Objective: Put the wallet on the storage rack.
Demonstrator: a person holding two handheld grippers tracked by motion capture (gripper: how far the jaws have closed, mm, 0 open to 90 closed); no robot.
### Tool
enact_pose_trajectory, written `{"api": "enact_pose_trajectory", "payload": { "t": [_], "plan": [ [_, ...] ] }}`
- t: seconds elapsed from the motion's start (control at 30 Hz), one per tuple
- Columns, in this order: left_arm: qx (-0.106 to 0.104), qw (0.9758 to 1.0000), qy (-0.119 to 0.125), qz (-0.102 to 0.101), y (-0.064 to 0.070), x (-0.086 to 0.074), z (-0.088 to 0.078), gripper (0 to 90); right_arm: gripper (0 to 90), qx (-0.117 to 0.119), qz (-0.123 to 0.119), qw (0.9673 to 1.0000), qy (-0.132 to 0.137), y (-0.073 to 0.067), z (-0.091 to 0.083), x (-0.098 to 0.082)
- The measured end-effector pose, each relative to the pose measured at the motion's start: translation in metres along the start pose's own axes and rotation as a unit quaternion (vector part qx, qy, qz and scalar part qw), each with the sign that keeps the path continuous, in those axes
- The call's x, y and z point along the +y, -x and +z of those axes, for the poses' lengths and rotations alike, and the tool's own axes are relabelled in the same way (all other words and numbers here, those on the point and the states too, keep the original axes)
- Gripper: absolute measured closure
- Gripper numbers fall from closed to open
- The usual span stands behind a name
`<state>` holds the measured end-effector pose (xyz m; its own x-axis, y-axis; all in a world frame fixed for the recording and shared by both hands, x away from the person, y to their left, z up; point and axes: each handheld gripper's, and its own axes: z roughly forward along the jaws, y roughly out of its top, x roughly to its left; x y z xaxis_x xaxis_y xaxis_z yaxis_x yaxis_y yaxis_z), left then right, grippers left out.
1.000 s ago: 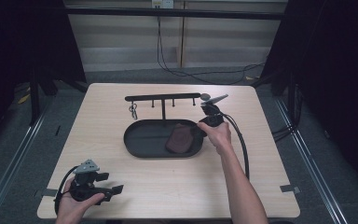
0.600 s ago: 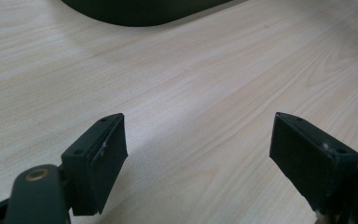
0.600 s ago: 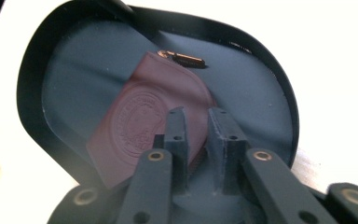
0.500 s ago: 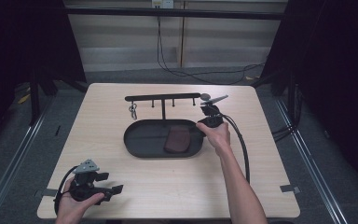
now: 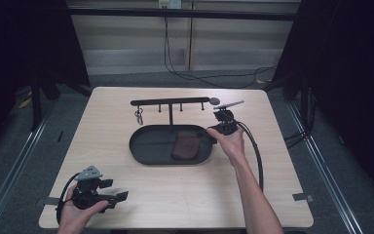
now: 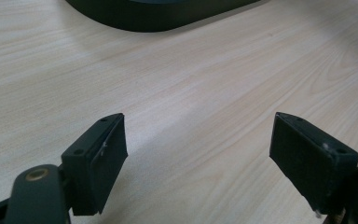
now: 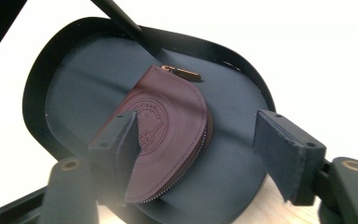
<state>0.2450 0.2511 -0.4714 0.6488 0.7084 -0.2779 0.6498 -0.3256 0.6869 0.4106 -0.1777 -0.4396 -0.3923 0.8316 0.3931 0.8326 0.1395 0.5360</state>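
Pouch (image 7: 168, 135) between parted right tongs (image 7: 196, 154).

Table with tray, pouch and hook rail

A black oval tray (image 5: 146, 146) at the middle of the wooden table (image 5: 126, 185); a brown zipped pouch (image 5: 185, 146) inside, right of centre; a black hook rail (image 5: 170, 103) just beyond; keys (image 5: 139, 116) hanging at its left.

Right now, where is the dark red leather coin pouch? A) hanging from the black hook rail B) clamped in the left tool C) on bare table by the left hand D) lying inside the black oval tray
D: the dark red leather coin pouch lies flat on the floor of the black oval tray, with the right tool open above it and not touching it.
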Motion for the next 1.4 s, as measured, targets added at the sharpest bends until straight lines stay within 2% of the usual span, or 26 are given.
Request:
{"api": "enact_pose_trajectory", "payload": {
  "t": [0.07, 0.1, 0.37, 0.57, 0.8, 0.9, 1.13, 1.4],
  "plan": [
    [0.001, 1.0, -0.001, 0.001, -0.001, 0.0, 0.0, 18.8, 25.3, -0.001, -0.003, 1.0, 0.008, -0.001, -0.004, -0.001],
    [0.001, 1.0, 0.0, 0.001, -0.001, 0.0, 0.0, 18.8, 20.5, -0.002, -0.006, 0.9999, 0.01, -0.002, -0.007, -0.002],
    [0.003, 1.0, 0.005, -0.004, -0.002, 0.0, -0.001, 18.9, 16.1, -0.003, -0.024, 0.9993, 0.03, -0.006, -0.02, -0.01],
    [0.005, 0.9999, 0.006, -0.007, -0.003, 0.0, -0.002, 19.3, 15.2, -0.008, -0.029, 0.9988, 0.037, -0.002, -0.03, -0.02],
    [0.005, 0.9998, 0.011, -0.013, -0.003, 0.0, -0.003, 21.1, 15.2, -0.021, -0.025, 0.9981, 0.052, 0.009, -0.047, -0.038],
    [-0.005, 0.9998, 0.008, -0.018, -0.004, 0.001, -0.004, 24.3, 15.6, -0.026, -0.023, 0.9977, 0.059, 0.013, -0.055, -0.049],
    [-0.003, 0.9997, 0.008, -0.023, -0.005, 0.001, -0.004, 22.1, 15.5, -0.028, -0.023, 0.9972, 0.065, 0.016, -0.069, -0.065],
    [-0.002, 0.9997, 0.006, -0.024, -0.006, 0.001, -0.005, 21.8, 15.1, -0.046, -0.022, 0.9962, 0.07, 0.021, -0.087, -0.092]
  ]
}}
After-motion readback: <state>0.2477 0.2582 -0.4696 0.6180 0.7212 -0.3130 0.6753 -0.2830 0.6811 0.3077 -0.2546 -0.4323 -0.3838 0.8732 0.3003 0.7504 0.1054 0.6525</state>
